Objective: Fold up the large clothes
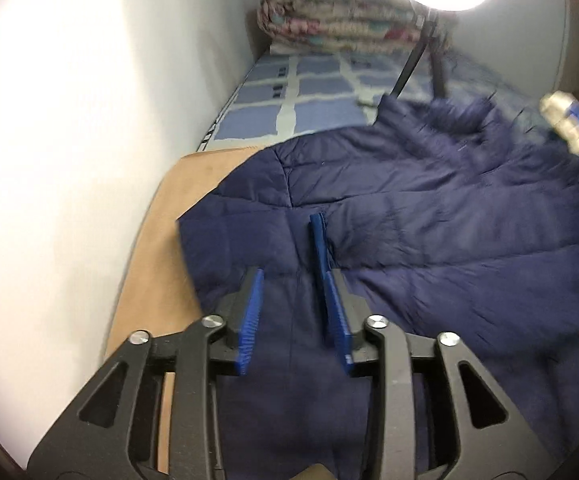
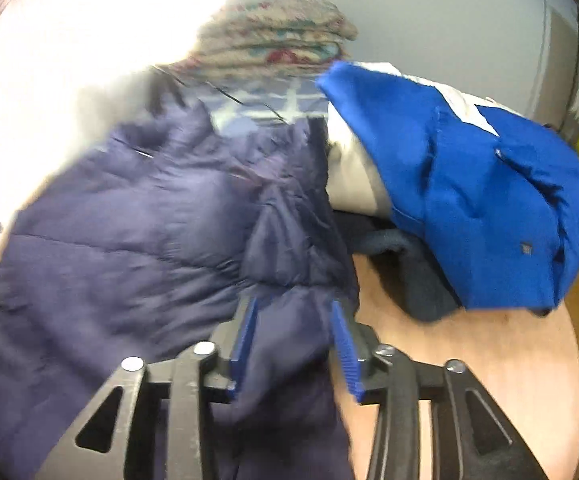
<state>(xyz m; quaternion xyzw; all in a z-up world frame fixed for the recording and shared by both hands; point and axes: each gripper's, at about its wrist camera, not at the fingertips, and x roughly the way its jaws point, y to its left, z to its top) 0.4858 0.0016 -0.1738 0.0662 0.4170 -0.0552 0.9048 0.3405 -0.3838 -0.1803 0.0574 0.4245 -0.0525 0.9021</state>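
A large navy quilted jacket (image 1: 429,216) lies spread on a brown board (image 1: 161,264); it also shows in the right wrist view (image 2: 129,232). My left gripper (image 1: 289,280) is open, its blue pads either side of the jacket's near left part. My right gripper (image 2: 293,328) is open, its pads straddling a bunched fold of the jacket's right edge. The right gripper's tip shows blurred at the far right of the left wrist view (image 1: 573,128).
A bright blue and white garment (image 2: 469,184) lies heaped over dark clothes (image 2: 409,272) on the board's right side (image 2: 469,360). A folded floral quilt (image 1: 341,16) sits at the far end of a blue checked bedsheet (image 1: 289,92). A white wall (image 1: 89,120) runs on the left. A lamp stand (image 1: 433,52) rises behind.
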